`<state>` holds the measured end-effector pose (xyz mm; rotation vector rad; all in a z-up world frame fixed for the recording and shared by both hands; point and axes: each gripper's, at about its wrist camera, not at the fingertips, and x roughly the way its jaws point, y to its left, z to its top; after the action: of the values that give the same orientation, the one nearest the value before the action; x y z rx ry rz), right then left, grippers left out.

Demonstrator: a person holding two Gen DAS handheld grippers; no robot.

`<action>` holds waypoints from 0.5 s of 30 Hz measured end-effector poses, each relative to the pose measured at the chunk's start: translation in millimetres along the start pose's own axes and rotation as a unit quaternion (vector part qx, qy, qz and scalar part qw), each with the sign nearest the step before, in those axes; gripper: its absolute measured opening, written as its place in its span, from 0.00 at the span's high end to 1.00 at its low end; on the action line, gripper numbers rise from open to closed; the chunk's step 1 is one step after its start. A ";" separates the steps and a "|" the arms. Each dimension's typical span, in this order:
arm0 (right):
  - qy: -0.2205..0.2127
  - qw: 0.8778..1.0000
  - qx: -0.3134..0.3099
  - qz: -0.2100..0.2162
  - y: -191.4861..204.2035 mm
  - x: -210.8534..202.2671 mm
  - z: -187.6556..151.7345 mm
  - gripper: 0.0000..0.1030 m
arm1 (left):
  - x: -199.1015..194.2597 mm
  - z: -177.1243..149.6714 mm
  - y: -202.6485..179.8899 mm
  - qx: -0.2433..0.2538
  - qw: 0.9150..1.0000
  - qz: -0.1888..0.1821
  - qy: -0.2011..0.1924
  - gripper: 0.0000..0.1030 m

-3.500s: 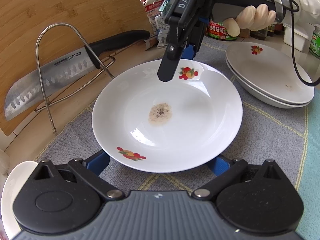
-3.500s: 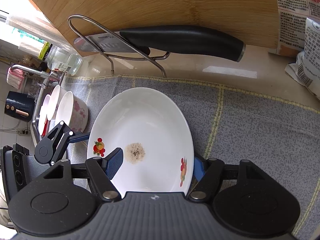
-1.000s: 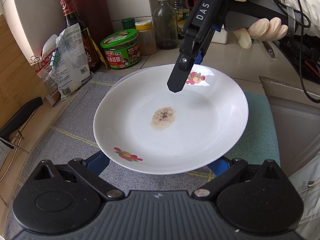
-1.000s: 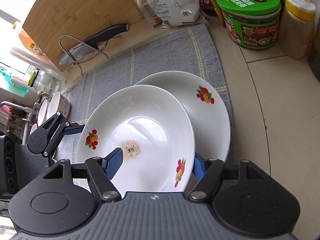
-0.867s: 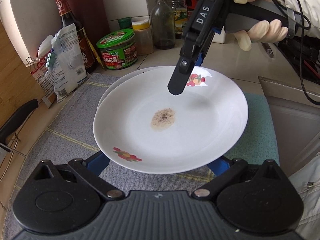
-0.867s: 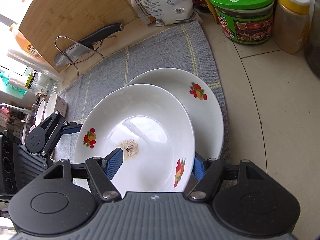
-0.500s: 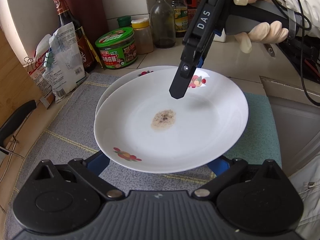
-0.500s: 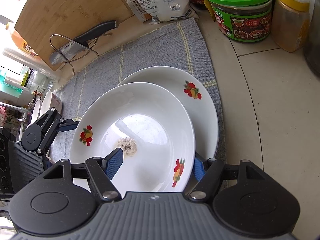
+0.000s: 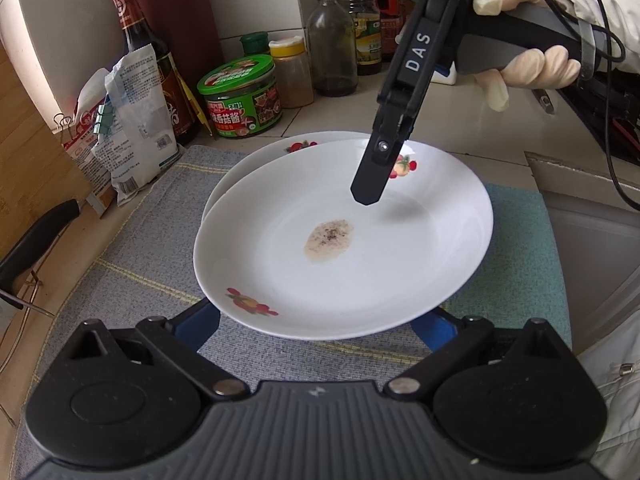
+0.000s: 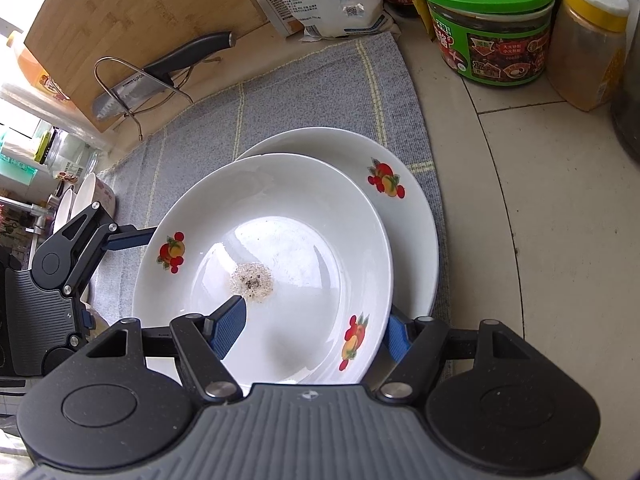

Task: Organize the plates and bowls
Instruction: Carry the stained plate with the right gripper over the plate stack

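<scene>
A white plate with fruit prints and a brown stain (image 9: 360, 248) hangs just above a stack of matching plates (image 9: 280, 152) on the grey mat. My right gripper (image 10: 312, 328) is shut on the plate's rim, one finger (image 9: 372, 184) inside the plate and one below. The plate also shows in the right wrist view (image 10: 280, 240), over the stack (image 10: 400, 200). My left gripper (image 9: 320, 320) is open, its blue fingers spread under the plate's near edge; whether they touch it is unclear.
A green-lidded jar (image 9: 240, 100), a yellow-capped jar (image 9: 292, 72), bottles and bags (image 9: 136, 128) stand behind the stack. A knife on a wire rack (image 10: 160, 76) leans by a cutting board (image 10: 132, 24). Bowls (image 10: 88, 196) stand at the far left.
The plate has travelled from the mat near the knife rack to over the plate stack. In the last second it has sunk lower and covers more of the stack.
</scene>
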<state>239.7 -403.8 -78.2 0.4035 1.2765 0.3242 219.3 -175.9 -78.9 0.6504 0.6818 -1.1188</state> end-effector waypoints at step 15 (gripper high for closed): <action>0.001 1.000 0.003 0.000 0.5 -0.3 -0.9 0.26 | -4.7 -2.4 -0.1 0.012 1.000 0.006 -0.006 0.03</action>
<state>238.7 -403.3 -77.9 0.4081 1.2800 0.3210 217.5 -171.4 -76.9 0.6664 0.6539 -1.1206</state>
